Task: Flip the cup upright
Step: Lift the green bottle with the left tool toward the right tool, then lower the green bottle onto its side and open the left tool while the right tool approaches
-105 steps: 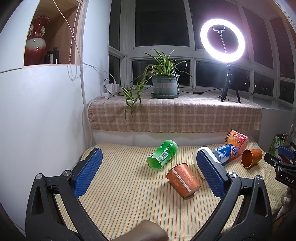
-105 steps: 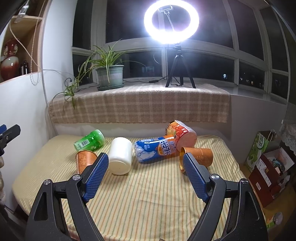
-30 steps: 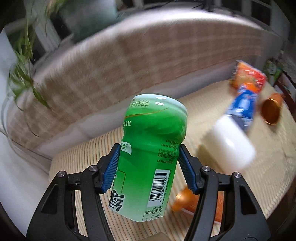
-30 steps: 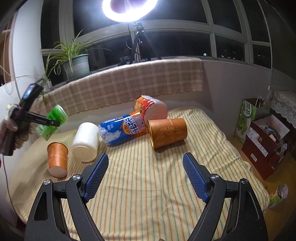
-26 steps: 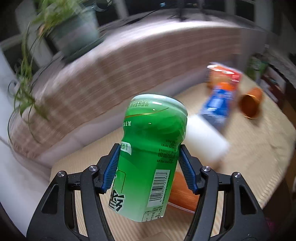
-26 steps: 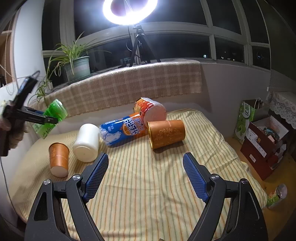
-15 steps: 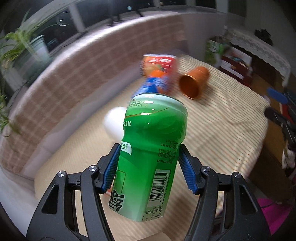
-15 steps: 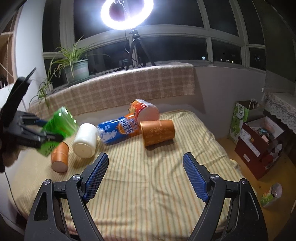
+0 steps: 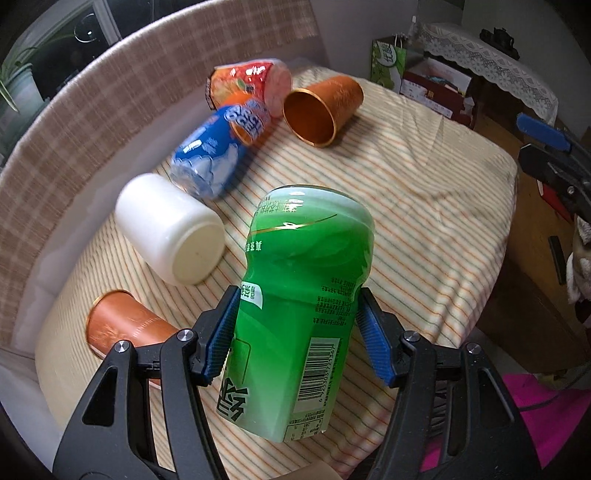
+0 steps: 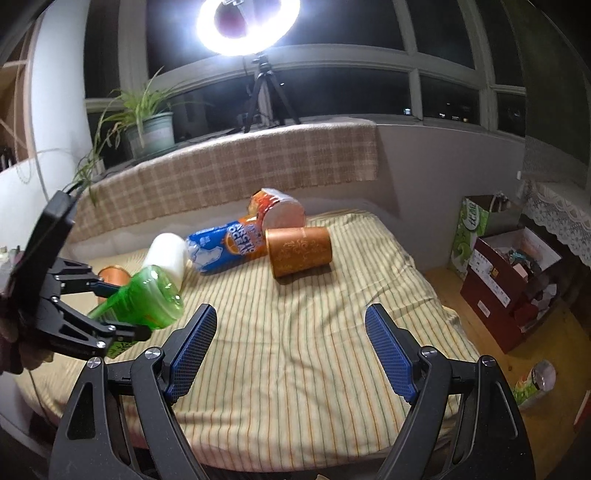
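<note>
My left gripper (image 9: 297, 334) is shut on a green plastic cup (image 9: 301, 306) with a barcode label and holds it in the air above the striped cloth, tilted; it also shows in the right wrist view (image 10: 147, 295) at the left. My right gripper (image 10: 288, 350) is open and empty above the near middle of the cloth. Several cups lie on their sides: a white cup (image 9: 170, 236), a blue cup (image 9: 214, 147), a red-orange cup (image 9: 247, 83) and a copper cup (image 9: 321, 107). A small orange cup (image 9: 122, 325) stands on the cloth beside the left fingers.
The striped cloth (image 10: 314, 332) covers a low platform with a drop at its front and right edges. A checked ledge (image 10: 240, 173) behind holds a potted plant (image 10: 147, 129) and a ring light (image 10: 247, 22). Boxes (image 10: 509, 273) stand on the floor at right.
My left gripper has swung the green cup from facing the ledge to over the cloth, turning right and down. The right gripper has stayed open and drifted slightly.
</note>
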`<state>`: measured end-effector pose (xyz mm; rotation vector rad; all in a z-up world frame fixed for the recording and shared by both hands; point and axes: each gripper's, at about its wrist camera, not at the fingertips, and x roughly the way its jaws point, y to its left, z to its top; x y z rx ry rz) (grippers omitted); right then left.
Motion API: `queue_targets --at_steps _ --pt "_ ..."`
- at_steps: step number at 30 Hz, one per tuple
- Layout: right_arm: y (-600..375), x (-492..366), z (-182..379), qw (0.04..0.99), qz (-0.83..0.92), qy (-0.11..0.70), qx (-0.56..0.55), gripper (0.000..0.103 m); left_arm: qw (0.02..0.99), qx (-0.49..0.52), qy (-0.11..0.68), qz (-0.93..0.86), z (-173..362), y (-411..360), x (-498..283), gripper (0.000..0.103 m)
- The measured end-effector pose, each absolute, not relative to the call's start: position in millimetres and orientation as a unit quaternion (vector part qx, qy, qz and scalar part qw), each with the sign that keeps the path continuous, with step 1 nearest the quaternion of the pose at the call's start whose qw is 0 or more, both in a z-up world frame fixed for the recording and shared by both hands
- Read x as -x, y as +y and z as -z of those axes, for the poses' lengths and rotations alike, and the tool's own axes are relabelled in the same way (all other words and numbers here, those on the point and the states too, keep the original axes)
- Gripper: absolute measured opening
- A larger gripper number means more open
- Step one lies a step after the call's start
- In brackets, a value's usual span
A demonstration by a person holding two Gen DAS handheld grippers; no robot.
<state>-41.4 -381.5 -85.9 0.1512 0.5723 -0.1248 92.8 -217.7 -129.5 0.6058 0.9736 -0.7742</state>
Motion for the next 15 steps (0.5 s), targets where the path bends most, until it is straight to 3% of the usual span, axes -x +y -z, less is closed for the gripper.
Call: queue_targets --at_steps 6,9,15 --pt "-368 24 90 0.949 -0.006 0.314 -0.019 0.082 0.766 -0.272 0.455 0.363 138 -216 -89 0.067" --pt "-362 12 90 0.941 -0.057 0.334 0.017 0.083 0.772 -0.263 0.451 0.362 134 -212 -88 0.085" --pt "-339 -2 79 0.925 -0.132 0.334 0.128 0.082 0.796 -0.236 0.438 0.344 117 -187 -84 0.085"
